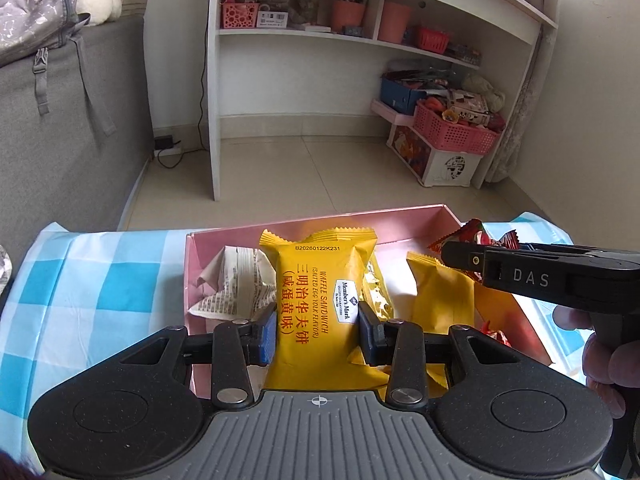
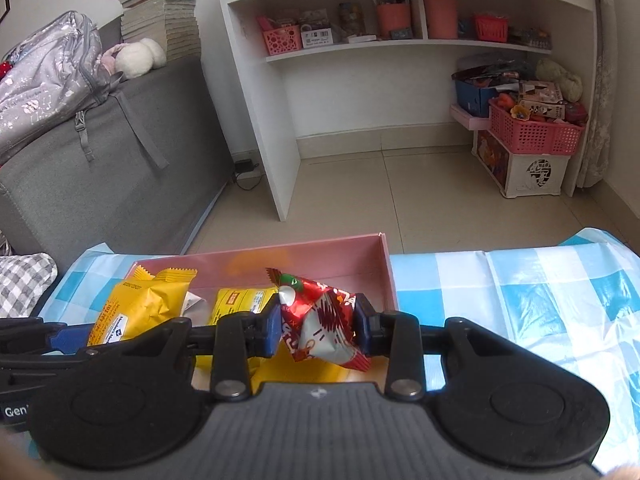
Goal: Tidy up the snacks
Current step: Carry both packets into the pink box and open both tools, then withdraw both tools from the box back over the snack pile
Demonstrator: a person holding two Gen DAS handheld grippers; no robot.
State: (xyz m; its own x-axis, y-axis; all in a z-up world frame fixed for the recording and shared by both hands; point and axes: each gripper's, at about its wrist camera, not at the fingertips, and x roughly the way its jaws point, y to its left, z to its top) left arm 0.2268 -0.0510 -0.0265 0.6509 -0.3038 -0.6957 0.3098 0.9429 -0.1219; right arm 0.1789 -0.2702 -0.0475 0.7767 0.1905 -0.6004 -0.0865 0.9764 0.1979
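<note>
Two handheld grippers, each clamped on a snack packet above a pink box of snacks.

Our left gripper (image 1: 316,334) is closed narrowly on a yellow waffle sandwich packet (image 1: 318,296), blue pads pinching its sides near the lower half, so the packet stands up between the fingers. Our right gripper (image 2: 316,330) is pinched tight on a crumpled red and white candy packet (image 2: 316,320). Both packets hang over the open pink box (image 1: 448,216), which sits on a blue checked tablecloth (image 1: 100,280) and already holds a white printed packet (image 1: 236,284) and more yellow ones. We judge the risks as these: smooth foil may slip from the pads, the two grippers are close and could knock together, and a packet released near the box wall could fall outside.
</note>
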